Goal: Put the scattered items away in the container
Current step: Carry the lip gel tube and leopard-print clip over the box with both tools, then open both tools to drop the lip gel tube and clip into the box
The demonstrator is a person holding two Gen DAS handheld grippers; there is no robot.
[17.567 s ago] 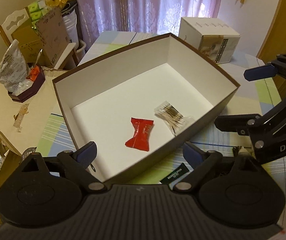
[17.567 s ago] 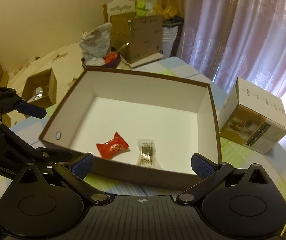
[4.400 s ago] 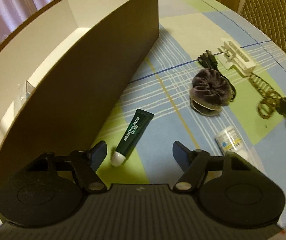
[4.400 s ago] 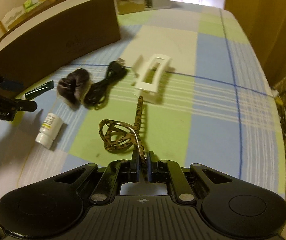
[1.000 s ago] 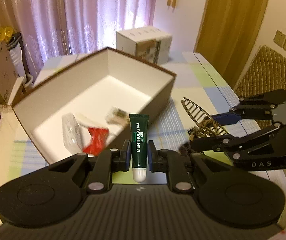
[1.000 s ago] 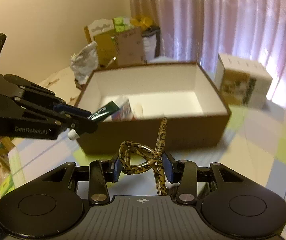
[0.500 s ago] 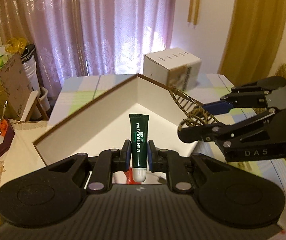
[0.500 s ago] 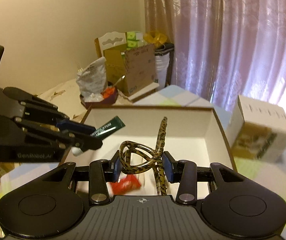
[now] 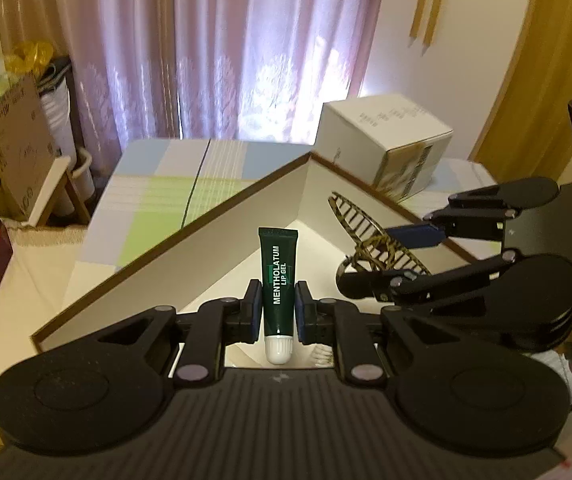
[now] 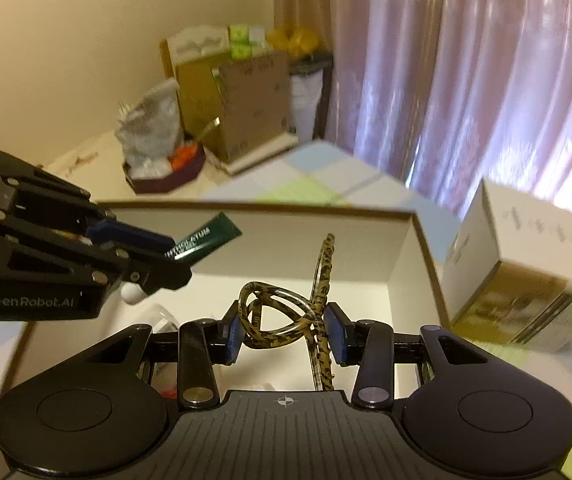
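Observation:
My left gripper (image 9: 278,312) is shut on a dark green lip gel tube (image 9: 278,276), white cap toward the camera, held above the brown box (image 9: 166,248) with its white inside. In the right wrist view the same tube (image 10: 206,242) sticks out of the left gripper (image 10: 154,256) over the box (image 10: 286,210). My right gripper (image 10: 286,334) is shut on a leopard-print hair clip (image 10: 282,312), also above the box interior. The clip (image 9: 369,232) and right gripper (image 9: 389,256) appear at right in the left wrist view. A red wrapper (image 10: 168,392) peeks from the box floor.
A white carton (image 9: 385,148) stands on the checked tablecloth (image 9: 158,184) just beyond the box, seen also as the carton (image 10: 525,264). Cardboard boxes (image 10: 242,104) and a dark tray with bags (image 10: 162,164) sit on the side surface at left. Curtains hang behind.
Both grippers have moved forward and lower over the box with their items still held. The box interior now fills more of each view.

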